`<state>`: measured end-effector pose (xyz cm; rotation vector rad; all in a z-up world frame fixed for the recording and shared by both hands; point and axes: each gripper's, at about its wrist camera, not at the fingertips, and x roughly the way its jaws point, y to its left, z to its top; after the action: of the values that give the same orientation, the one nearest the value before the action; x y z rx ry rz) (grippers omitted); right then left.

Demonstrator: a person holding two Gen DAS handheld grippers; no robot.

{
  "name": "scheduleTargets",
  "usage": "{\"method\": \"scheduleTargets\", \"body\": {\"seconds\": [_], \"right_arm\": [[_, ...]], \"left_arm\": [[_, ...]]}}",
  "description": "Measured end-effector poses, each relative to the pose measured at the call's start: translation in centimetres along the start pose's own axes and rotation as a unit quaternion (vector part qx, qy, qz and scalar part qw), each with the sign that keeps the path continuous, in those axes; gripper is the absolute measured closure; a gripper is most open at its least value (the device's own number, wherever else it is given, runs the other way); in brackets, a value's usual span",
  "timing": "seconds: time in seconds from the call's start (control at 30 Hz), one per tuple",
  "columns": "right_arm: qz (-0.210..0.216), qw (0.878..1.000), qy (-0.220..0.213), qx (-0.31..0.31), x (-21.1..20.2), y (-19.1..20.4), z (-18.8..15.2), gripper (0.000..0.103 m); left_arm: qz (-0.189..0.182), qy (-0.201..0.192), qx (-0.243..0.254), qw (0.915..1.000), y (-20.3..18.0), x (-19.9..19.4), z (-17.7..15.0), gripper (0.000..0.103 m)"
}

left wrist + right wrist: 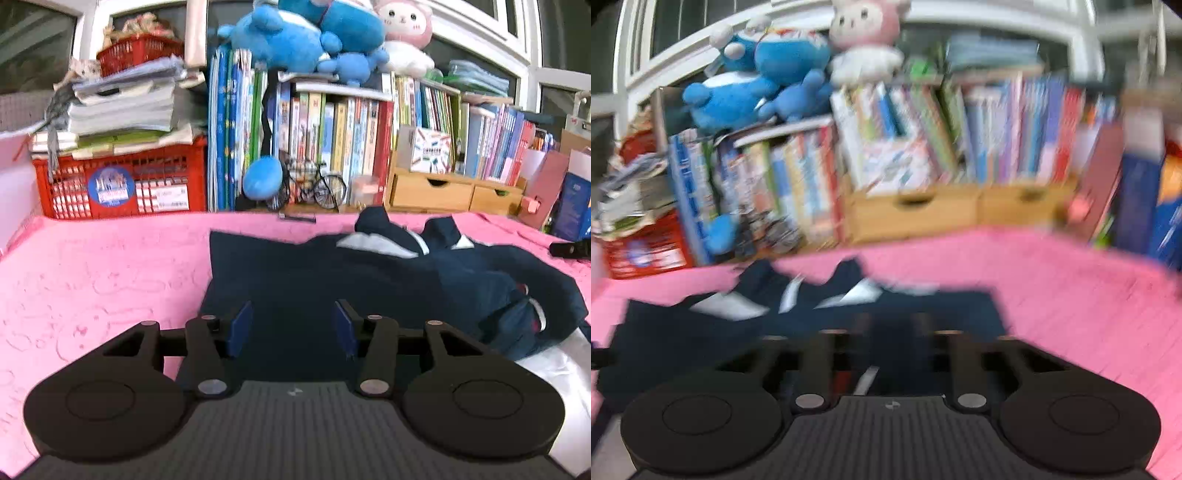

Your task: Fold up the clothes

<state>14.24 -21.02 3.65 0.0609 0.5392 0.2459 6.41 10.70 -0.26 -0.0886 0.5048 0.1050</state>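
A pink textured cloth (103,273) covers the worktop. Behind it stand crowded book rows (332,136), a red crate (122,181), wooden drawers (432,192) and plush toys (306,33) before white-framed windows (480,22).

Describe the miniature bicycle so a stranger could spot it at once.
Start at the pink cloth and look along its far edge to the row of upright books. The miniature bicycle stands in front of them, right of a blue plush. It alone has thin black spoked wheels.
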Motion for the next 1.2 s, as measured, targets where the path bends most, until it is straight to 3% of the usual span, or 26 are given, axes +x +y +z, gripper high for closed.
{"method": "scheduleTargets", "body": {"seconds": [0.03,0.2,0.27,0.37,0.5,0.57,0.63,0.73,0.8,0.87,0.97,1.07,1.2], "right_arm": [[0.013,1.0,0.013,0.005,0.3,0.0,-0.7,0.016],[0.032,0.997,0.064,-0.002,4.1,1.2,-3.3,0.016],[0.04,0.996,0.075,0.015,5.7,1.7,-4.0,0.047],[0.037,0.998,0.055,-0.013,4.5,2.9,-3.4,0.067],[-0.014,0.997,-0.026,-0.073,1.3,2.9,-1.8,0.07],[-0.046,0.993,-0.051,-0.097,0.2,2.4,-1.1,0.07],[-0.06,0.993,-0.049,-0.088,0.3,1.2,-0.6,0.069],[-0.063,0.995,-0.007,-0.074,2.1,-0.7,-1.1,0.061],[-0.068,0.993,0.052,-0.081,4.5,-1.7,-2.4,0.043],[-0.064,0.992,0.069,-0.082,5.1,-2.4,-3.6,0.038],[-0.091,0.991,0.042,-0.093,3.5,-2.0,-3.6,0.021],[-0.145,0.983,0.007,-0.11,1.9,-1.0,-3.2,0.002],[-0.196,0.971,-0.032,-0.131,1.0,0.8,-2.3,0.0]], "left_arm": [[-0.001,0.005,-0.001,1.0,0.0,0.3,-0.3,0.055],[0.01,0.031,0.014,0.9994,-0.1,1.4,-1.3,0.054],[0.01,0.03,0.017,0.9993,-0.3,1.2,-1.3,0.054],[0.002,0.015,0.017,0.9997,-0.5,0.5,-0.6,0.053],[-0.004,-0.004,0.017,0.9998,-0.9,0.5,0.4,0.05],[0.0,0.001,0.02,0.9998,-1.3,1.1,0.3,0.05],[0.004,0.013,0.026,0.9996,-1.6,2.1,-0.2,0.05],[0.015,0.033,0.04,0.9986,-1.7,3.3,-1.3,0.05],[0.025,0.038,0.051,0.9977,-1.7,3.3,-1.9,0.048],[0.027,0.042,0.062,0.9968,-1.5,2.8,-2.2,0.046],[0.025,0.049,0.086,0.9948,-1.1,1.5,-2.7,0.042],[0.018,0.04,0.073,0.9964,-0.2,-0.1,-2.7,0.042],[0.003,0.001,0.033,0.9994,0.1,-1.1,-1.0,0.042]]}}
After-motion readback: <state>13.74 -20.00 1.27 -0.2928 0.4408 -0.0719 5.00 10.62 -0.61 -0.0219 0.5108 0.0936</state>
